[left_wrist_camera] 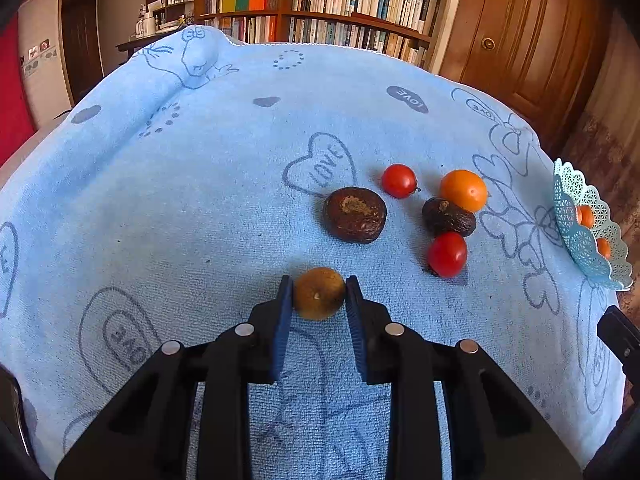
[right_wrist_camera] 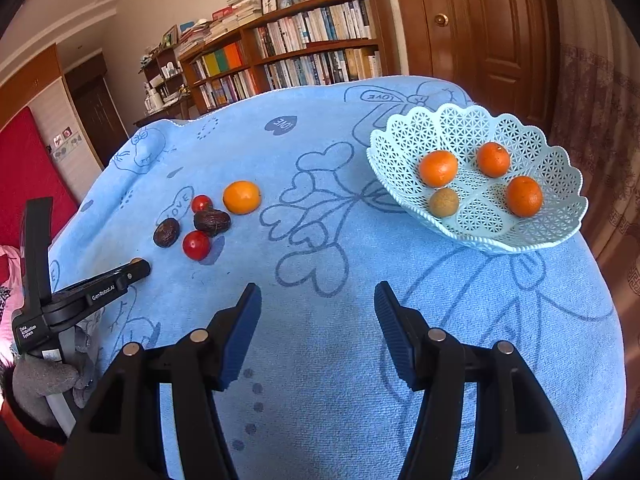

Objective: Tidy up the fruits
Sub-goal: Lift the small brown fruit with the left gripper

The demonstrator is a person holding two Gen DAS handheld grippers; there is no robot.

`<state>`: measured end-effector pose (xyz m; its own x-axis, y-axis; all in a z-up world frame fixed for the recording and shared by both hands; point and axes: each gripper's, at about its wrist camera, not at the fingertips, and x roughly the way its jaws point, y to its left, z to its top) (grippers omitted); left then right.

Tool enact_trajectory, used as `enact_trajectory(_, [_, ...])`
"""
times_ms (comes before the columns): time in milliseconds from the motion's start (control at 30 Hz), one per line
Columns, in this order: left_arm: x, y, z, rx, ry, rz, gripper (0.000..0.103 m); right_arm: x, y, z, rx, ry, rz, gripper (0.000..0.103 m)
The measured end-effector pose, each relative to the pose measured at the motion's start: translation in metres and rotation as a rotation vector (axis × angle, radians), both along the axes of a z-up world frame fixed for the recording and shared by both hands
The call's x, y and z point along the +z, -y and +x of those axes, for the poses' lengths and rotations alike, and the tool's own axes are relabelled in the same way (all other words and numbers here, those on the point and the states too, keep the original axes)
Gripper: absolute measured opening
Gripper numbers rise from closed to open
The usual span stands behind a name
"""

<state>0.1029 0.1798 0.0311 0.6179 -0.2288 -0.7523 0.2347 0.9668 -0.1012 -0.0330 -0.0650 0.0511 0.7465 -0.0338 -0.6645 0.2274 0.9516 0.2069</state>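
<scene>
While the left gripper had its pads pressed on both sides of a small brown fruit on the near part of the towel, the pick looked like the step in hand. Next up, I'd guess: lift it and carry it right to the basket, which already held three oranges and a matching brown fruit. The right gripper hung with its jaws apart, holding nothing, basket just far-right of it.
</scene>
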Motion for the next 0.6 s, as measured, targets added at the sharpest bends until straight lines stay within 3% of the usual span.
enact_trajectory(267, [0.010,-0.006,-0.013,0.013,0.072,-0.010,0.027,0.002,-0.028,0.030,0.112,-0.023,0.010,0.059])
enact_trajectory(600, [0.007,-0.025,-0.017,0.052,0.063,-0.044,0.027,-0.011,-0.074,0.086,0.227,-0.085,-0.023,0.059])
